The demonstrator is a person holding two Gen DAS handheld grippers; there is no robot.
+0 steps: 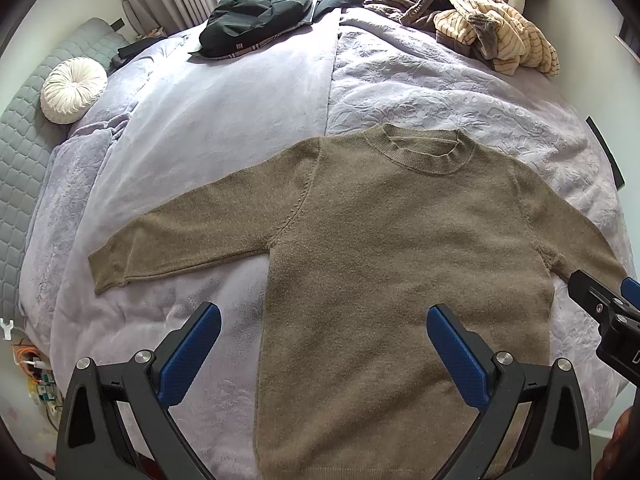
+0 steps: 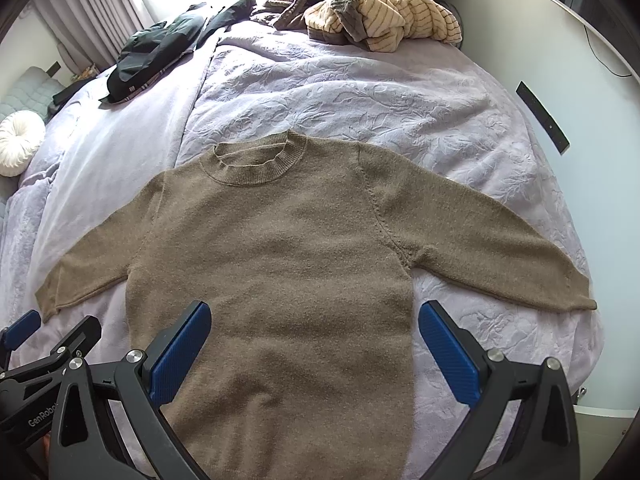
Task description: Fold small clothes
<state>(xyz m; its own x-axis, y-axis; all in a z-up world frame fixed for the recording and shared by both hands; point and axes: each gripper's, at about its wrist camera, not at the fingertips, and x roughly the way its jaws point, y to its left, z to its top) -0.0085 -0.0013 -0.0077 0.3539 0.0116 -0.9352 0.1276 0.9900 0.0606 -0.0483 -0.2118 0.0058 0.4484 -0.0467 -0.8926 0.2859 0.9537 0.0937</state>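
A brown knit sweater (image 1: 400, 248) lies flat on the lilac bedspread (image 1: 224, 128), neck away from me and both sleeves spread out; it also shows in the right wrist view (image 2: 280, 264). My left gripper (image 1: 324, 316) is open and empty, hovering over the sweater's lower left side. My right gripper (image 2: 316, 316) is open and empty over the sweater's lower right side. Each gripper shows at the edge of the other's view. The hem is hidden under the grippers.
A black jacket (image 1: 256, 20) lies at the far left of the bed. A striped cream and brown pile of clothes (image 1: 480, 20) lies at the far right. A round white cushion (image 1: 72, 90) sits at the left edge. The bed edge runs along the right.
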